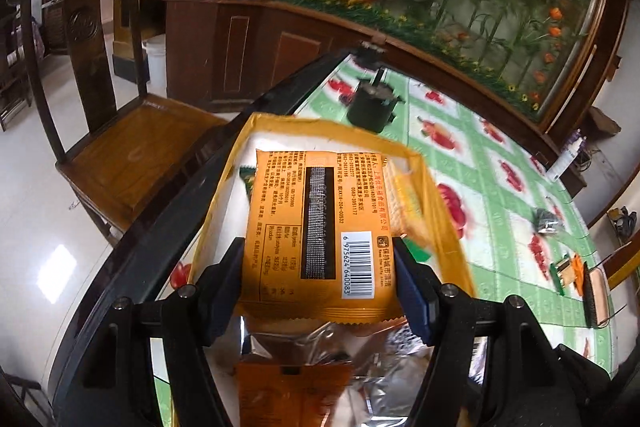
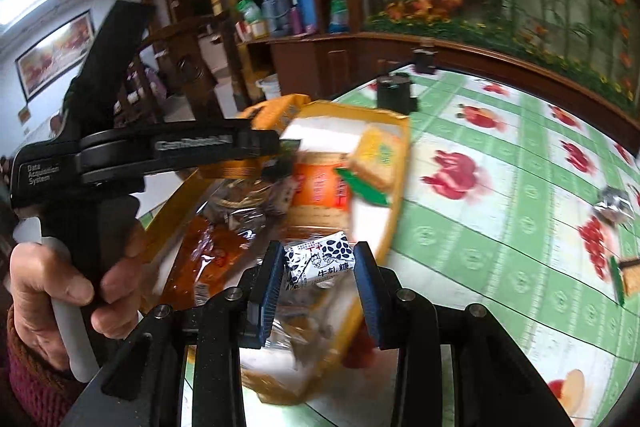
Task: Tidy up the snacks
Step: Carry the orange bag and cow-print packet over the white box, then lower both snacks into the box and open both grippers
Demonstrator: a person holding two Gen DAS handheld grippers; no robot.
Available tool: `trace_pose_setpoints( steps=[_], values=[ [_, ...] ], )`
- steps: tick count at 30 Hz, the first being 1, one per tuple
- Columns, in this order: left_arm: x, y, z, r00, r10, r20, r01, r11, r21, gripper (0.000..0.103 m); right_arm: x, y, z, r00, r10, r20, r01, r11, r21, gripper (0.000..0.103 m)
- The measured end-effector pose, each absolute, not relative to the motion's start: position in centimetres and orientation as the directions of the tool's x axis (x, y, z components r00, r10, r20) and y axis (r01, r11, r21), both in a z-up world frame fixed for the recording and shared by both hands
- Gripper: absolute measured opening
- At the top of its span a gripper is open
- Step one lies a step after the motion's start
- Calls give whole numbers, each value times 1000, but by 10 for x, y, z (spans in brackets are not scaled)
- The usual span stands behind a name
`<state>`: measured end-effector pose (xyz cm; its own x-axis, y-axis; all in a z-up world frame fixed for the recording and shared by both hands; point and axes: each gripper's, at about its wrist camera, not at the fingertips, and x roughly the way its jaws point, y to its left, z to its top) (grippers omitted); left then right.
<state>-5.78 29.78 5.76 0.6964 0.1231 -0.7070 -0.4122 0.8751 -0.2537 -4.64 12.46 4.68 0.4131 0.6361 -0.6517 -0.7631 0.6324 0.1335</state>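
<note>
Green-checked tabletop [image 1: 500,155] carries a yellow box [image 1: 436,203] already part-filled with snacks, over which an orange packet [image 1: 316,227] is gripped by the left tool [image 1: 320,259] and a nougat candy [image 2: 318,261] by the right tool [image 2: 316,267], while a few loose wrappers [image 1: 548,219] are left outside.

I'm looking at a round worktop [image 1: 520,163] with a dark rim, covered in a green-and-white checked cloth [image 2: 500,155] printed with red fruit. At its 9 o'clock side sits a shallow yellow-walled box [image 1: 444,211] full of snack packets. Towards 12 o'clock stands a dark cylindrical container [image 1: 370,105]. Out at 3 o'clock I see a crumpled foil wrapper [image 1: 546,219] and, nearer me, a green-edged biscuit pack [image 1: 570,273].
</note>
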Motion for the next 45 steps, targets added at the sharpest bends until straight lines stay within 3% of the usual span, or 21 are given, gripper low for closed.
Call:
trace_pose_setpoints(
  steps=[26, 31, 45],
  values=[
    [-52, 294, 46, 679, 126, -724, -405, 886, -226, 70, -52, 145, 23, 332, 648, -686, -813, 565, 141, 41],
    [-56, 290, 51, 696, 124, -708, -395, 889, -233, 83, -49, 140, 26, 334, 661, -672, -808, 567, 157, 50],
    [-61, 280, 62, 705, 114, -700, -378, 896, -234, 86, -46, 123, 36, 334, 700, -632, -795, 569, 211, 56]
  ],
)
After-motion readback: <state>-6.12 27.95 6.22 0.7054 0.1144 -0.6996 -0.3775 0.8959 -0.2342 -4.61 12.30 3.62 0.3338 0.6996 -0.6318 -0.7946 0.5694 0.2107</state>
